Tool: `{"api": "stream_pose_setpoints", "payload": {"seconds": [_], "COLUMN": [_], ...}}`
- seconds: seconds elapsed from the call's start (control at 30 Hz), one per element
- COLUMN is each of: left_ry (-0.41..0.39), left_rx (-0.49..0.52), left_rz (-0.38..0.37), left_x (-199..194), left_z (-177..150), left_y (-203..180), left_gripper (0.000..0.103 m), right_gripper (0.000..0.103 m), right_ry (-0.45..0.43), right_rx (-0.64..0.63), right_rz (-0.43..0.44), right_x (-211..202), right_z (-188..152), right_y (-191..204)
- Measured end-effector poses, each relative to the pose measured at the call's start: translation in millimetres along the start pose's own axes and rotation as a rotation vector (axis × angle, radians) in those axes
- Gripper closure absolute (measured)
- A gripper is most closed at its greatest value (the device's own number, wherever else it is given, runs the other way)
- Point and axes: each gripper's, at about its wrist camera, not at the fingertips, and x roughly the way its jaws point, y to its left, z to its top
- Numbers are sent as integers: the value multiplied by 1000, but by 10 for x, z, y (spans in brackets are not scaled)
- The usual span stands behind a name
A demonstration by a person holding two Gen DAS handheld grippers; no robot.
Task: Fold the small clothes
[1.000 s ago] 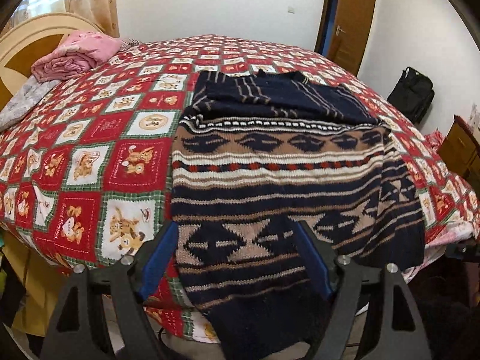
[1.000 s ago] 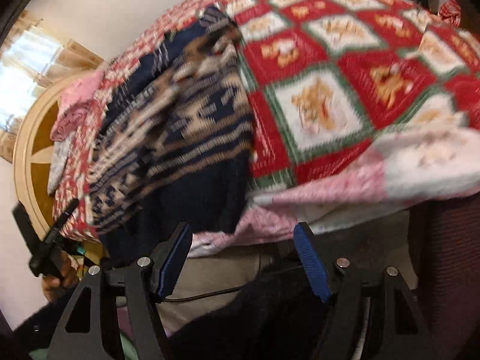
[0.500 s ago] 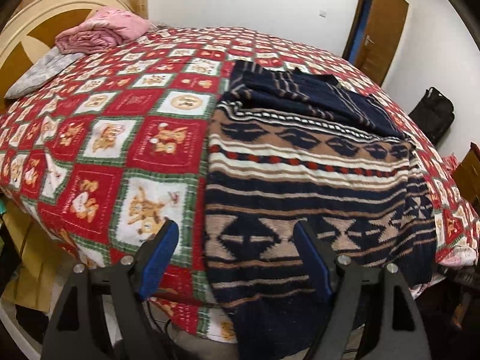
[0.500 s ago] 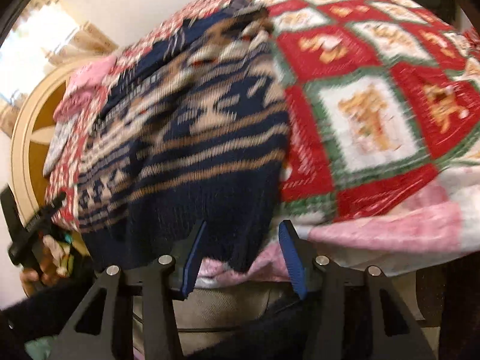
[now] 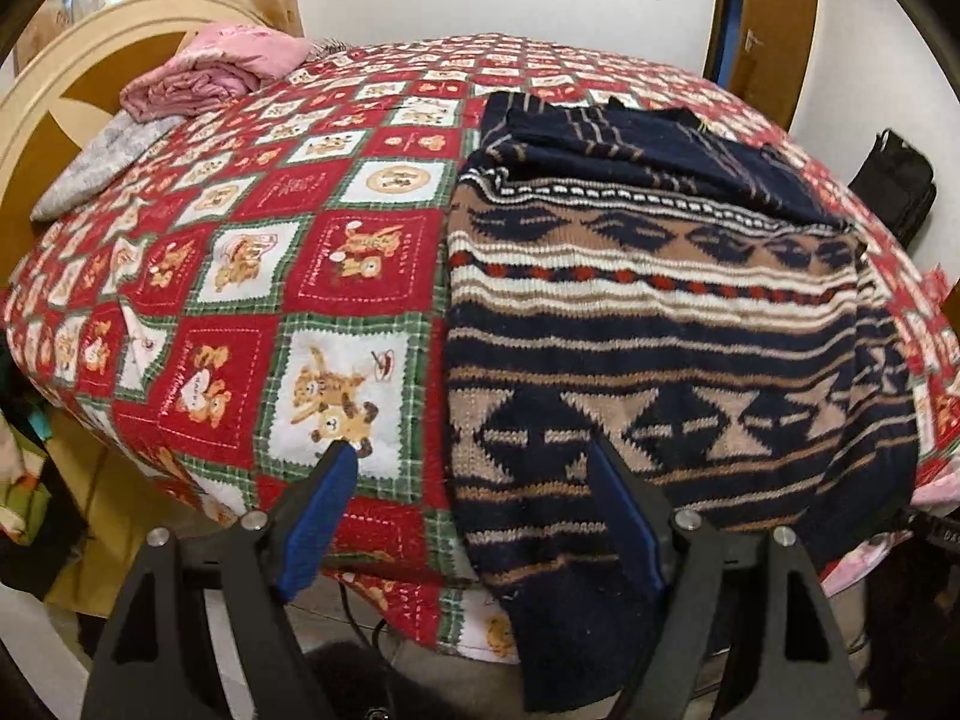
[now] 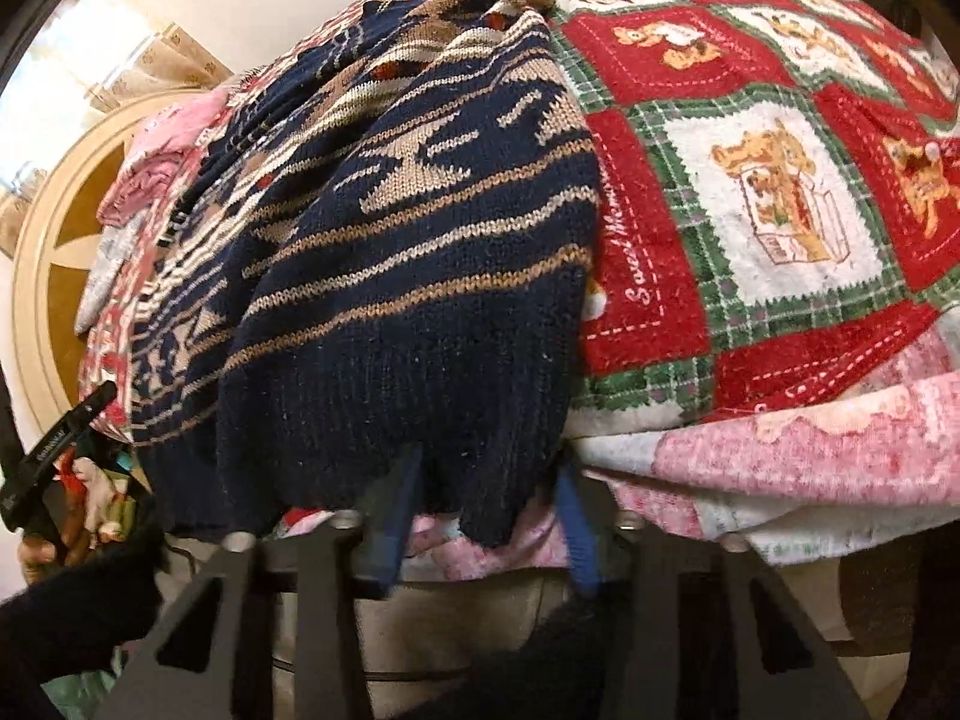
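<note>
A navy, tan and white patterned knit sweater (image 5: 648,324) lies spread on the bed's red patchwork quilt (image 5: 252,276), its hem hanging over the near edge. My left gripper (image 5: 471,450) is open and straddles the sweater's left edge near the hem, with one finger over the quilt and the other over the knit. In the right wrist view the sweater (image 6: 408,252) drapes down the bed's side. My right gripper (image 6: 483,519) is closing, with the navy hem corner hanging between its blue fingers (image 6: 393,510); the pads stand apart from the cloth.
Folded pink clothes (image 5: 210,69) and a grey garment (image 5: 102,162) lie by the round wooden headboard (image 5: 72,60). A black bag (image 5: 894,186) stands by the wall next to a brown door (image 5: 768,30). A person's hand (image 6: 42,546) shows at the left of the right wrist view.
The left gripper slid left from over the sweater's middle to its left edge. The right gripper came in under the hem corner and its fingers narrowed around it.
</note>
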Motion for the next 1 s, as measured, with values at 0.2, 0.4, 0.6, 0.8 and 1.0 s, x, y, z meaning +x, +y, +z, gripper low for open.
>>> {"api": "stream_pose_setpoints", "payload": {"seconds": [0.2,0.4,0.6,0.8,1.0], "left_ry": [-16,4,84,141,221], "left_rx": [37,37,-71,-135,-52], "left_rz": [44,47,-24,-97,-81], "left_x": [-40,-7,90,113,233], "left_z": [3,-11,-67,-168,-376], "left_y": [-45,-45,148,208,57], "left_gripper": [22,22,22,22,22], "right_gripper": [88,89,89,89,89], "right_ry": [-20,-33,-29,-59,-52], "right_rx": [-56,-67,-58,-19,-7], "right_rz": [-26,-28,-13,35,47], "right_x": [-41,-85,-82,-237,-239], "right_z": [-23,-30,-33,-31,-41], "right_y": [110,112,104,22,-2]}}
